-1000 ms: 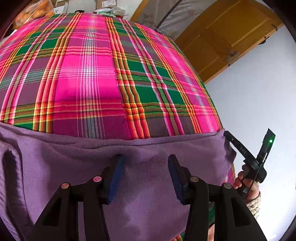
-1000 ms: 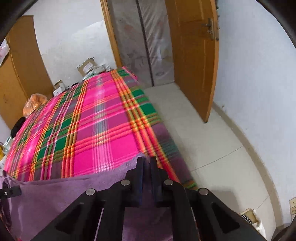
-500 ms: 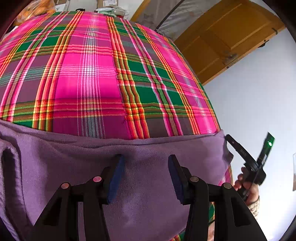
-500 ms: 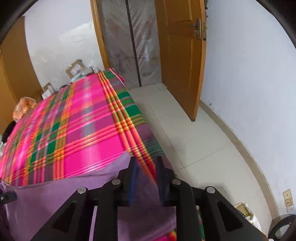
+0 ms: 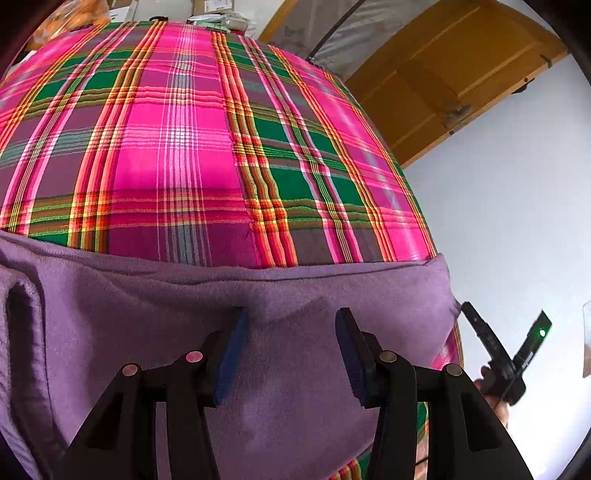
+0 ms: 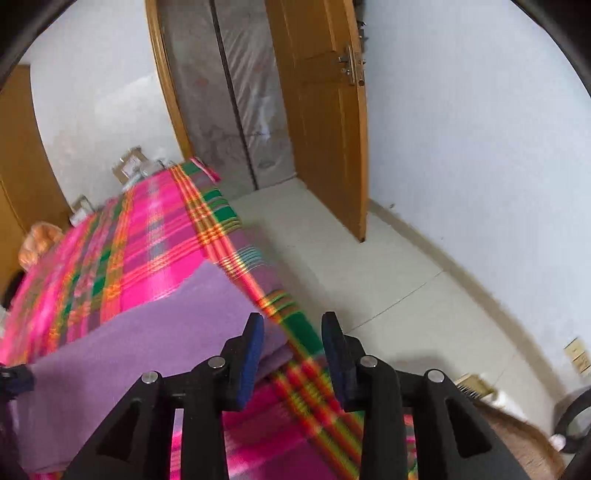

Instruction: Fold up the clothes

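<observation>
Purple garment (image 5: 229, 332) lay flat on the plaid bed (image 5: 177, 155). Left claw (image 5: 291, 350) was spread wide over it, gripping nothing. Right claw (image 6: 291, 354) gaped empty by garment's right edge.

I can read no text, label or brand. The boxes (image 5: 207, 5) far ahead of my left claw (image 5: 291, 347) carry labels, but they are too small and blurred.
</observation>
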{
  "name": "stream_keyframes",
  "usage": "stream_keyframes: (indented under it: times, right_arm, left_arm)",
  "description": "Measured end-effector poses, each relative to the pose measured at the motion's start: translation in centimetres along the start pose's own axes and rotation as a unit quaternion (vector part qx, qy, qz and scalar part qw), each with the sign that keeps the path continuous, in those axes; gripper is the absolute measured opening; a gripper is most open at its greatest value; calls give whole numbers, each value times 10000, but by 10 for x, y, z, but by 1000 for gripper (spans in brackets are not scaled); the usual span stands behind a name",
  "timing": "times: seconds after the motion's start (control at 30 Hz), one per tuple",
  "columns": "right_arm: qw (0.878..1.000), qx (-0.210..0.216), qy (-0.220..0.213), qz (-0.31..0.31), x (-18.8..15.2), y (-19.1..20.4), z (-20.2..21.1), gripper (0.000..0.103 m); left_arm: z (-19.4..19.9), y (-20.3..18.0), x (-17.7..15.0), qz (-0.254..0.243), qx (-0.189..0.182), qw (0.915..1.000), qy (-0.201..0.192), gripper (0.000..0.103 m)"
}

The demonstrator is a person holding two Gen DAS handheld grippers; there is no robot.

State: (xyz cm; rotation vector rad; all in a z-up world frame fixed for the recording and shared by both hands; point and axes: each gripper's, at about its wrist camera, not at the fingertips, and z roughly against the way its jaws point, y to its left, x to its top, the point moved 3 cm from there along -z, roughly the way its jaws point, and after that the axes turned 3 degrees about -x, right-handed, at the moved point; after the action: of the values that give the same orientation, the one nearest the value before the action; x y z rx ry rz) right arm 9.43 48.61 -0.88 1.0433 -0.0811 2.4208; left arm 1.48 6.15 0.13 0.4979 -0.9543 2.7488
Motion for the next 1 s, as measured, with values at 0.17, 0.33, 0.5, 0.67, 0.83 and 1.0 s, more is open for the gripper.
stream_keyframes:
  times: [0.17, 0.33, 0.5, 0.67, 0.83, 1.0]
  right_arm:
    - [9997, 208, 109, 26, -16, 6, 1, 40]
    - [9998, 146, 99, -10, -16, 10, -5, 44]
    - [10000, 54, 84, 6, -18, 15, -7, 46]
    - [9999, -55, 33, 133, -20, 21, -9, 38]
    - [9997, 101, 91, 181, -17, 24, -13, 14]
    - [9993, 199, 62, 299, -14, 29, -9, 13]
  left_arm:
    - [0, 0, -2, -46, -8, 10000, -31, 51]
    - [1, 1, -3, -53, -54, 10000, -47, 51]
    - [1, 2, -2, -22, -82, 10000, -52, 51]
    - [0, 2, -2, -29, -90, 9999, -61, 51]
    - [-1, 2, -1, -25, -102, 9999, -54, 51]
    - [1, 3, -2, 22, -113, 9999, -47, 51]
